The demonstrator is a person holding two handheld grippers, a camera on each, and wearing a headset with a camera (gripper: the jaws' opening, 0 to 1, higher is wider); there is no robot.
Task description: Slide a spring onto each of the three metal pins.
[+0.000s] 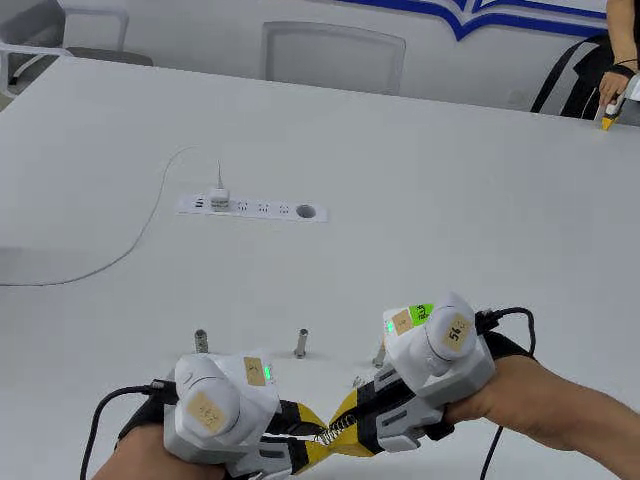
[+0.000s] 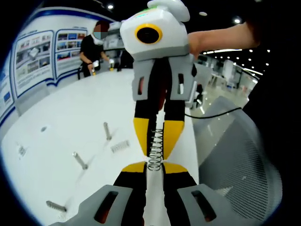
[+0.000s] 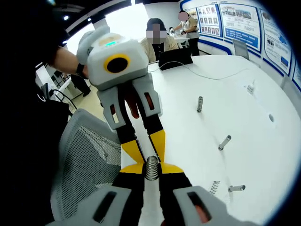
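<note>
At the bottom centre of the head view the left gripper [image 1: 313, 442] and the right gripper [image 1: 352, 413] meet tip to tip with a spring [image 1: 335, 428] bridging them; both pairs of jaws stand narrow, each apparently closed on one end of it; in the left gripper view the spring [image 2: 155, 149] runs from that gripper's own yellow tips up between the other's; this reads as a hand-over or re-grip, so the aim is one gripper holding the spring by one end, bore free and axis in line with a pin; one gripper should let go only once the other pinches firmly, yet lightly enough not to squash the coils; just above the grippers in the head view three pins stand in a row; the left-hand pin [image 1: 201, 341] seems already to wear a spring, while the middle pin [image 1: 301, 343] and the right-hand pin [image 1: 380, 352] look bare; a loose spring [image 3: 214, 187] lies on the table [image 1: 420, 200] just beside the right-hand pin; I judge the task about a third done; to seat the held spring, bring it upright over a bare pin, centre its open end on the pin's top, then lower it straight; a tilted approach could snag a coil or tip the pin; a power strip [image 1: 252, 208] lies well apart, toward the upper left
</note>
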